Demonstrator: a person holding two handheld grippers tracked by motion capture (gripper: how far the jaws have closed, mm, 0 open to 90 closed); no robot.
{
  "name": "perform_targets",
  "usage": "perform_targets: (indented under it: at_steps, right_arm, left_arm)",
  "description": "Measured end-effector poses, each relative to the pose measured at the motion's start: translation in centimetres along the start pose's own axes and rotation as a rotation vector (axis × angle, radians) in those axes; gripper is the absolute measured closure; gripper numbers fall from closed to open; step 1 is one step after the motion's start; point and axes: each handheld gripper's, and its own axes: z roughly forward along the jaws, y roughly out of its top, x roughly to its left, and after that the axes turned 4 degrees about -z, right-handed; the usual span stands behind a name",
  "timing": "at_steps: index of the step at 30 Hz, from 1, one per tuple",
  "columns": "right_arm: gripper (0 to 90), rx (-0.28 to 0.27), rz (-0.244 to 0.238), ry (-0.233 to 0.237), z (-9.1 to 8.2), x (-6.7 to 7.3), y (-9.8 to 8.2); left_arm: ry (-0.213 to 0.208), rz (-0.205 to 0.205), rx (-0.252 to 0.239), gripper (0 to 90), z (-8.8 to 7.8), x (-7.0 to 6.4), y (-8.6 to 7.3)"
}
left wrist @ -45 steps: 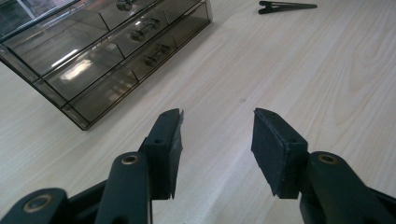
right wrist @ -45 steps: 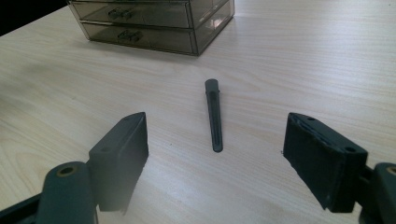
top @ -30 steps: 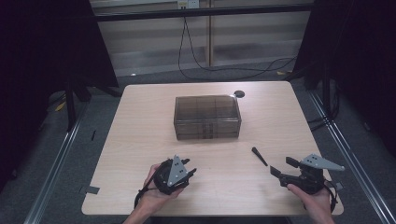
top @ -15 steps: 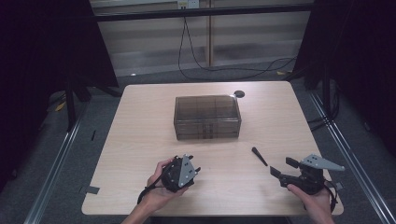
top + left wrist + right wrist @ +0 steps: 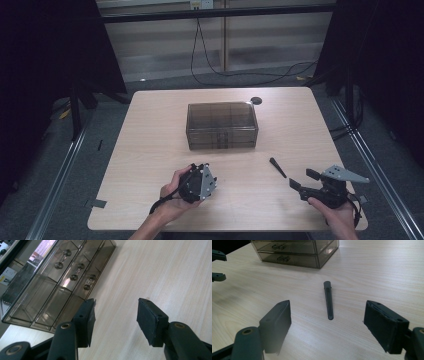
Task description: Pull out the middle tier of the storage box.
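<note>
**Ana:** Right hand-held gripper (image 5: pixel 327 322) first: its jaws are standing wide apart with nothing between the pads, and the black hair clip (image 5: pixel 328 300) is lying flat on the surface just beyond them, in line with the gap, touching neither pad.

**Ben:** And from the high view?

**Ana:** That clip (image 5: pixel 277 167) is sitting on the near right part of the surface (image 5: pixel 150 150), slanted, its thin end pointing toward the right hand-held gripper (image 5: pixel 296 184), which is resting at the near right corner in the person's hand, just beside the clip but apart from it.

**Ben:** What about the other hand?

**Ana:** Left hand-held gripper (image 5: pixel 200 167) is being held near the front edge, left of centre, well apart from the clip. Its jaws have just been opening; they are standing partly spread with only bare wood between the pads (image 5: pixel 86 323).

**Ben:** What is it pointing at?

**Ana:** It is pointing toward the smoky transparent drawer box (image 5: pixel 57 285), whose small knob handles are showing through the clear fronts. In the high view that box (image 5: pixel 222 125) is sitting at the middle of the surface, farther away than both hands and left of the clip.

**Ben:** Anything else on the wood?

**Ana:** A small dark round disc (image 5: pixel 256 100) is lying near the far edge, just behind the box's right corner.
</note>
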Motion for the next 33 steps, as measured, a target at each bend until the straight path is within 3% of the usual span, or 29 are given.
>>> perform_targets:
  at_steps: [4, 10, 22, 31, 33]
  right_arm:
    - [21.9, 0.001, -0.001, 0.0, 0.0, 0.0, 0.0]
    - [21.9, 0.003, 0.0, 0.003, 0.0, 0.0, 0.0]
    - [21.4, 0.01, 0.0, 0.007, 0.2, 0.0, 0.0]
    - [20.8, 0.017, 0.005, 0.009, 0.2, 0.0, 0.0]
    - [20.5, 0.019, 0.006, 0.013, 0.2, 0.0, 0.0]
  left_arm:
    - [0.014, 0.007, 0.01, 47.7, 0.4, -0.2, 0.4]
    - [0.037, 0.083, 0.043, 52.6, 1.1, -0.2, 0.7]
    - [0.077, 0.109, 0.076, 55.5, 2.5, 0.4, 1.0]
    - [0.092, 0.159, 0.103, 58.6, 3.4, 0.2, 1.1]
    - [0.097, 0.187, 0.106, 59.8, 3.5, 0.3, 1.5]
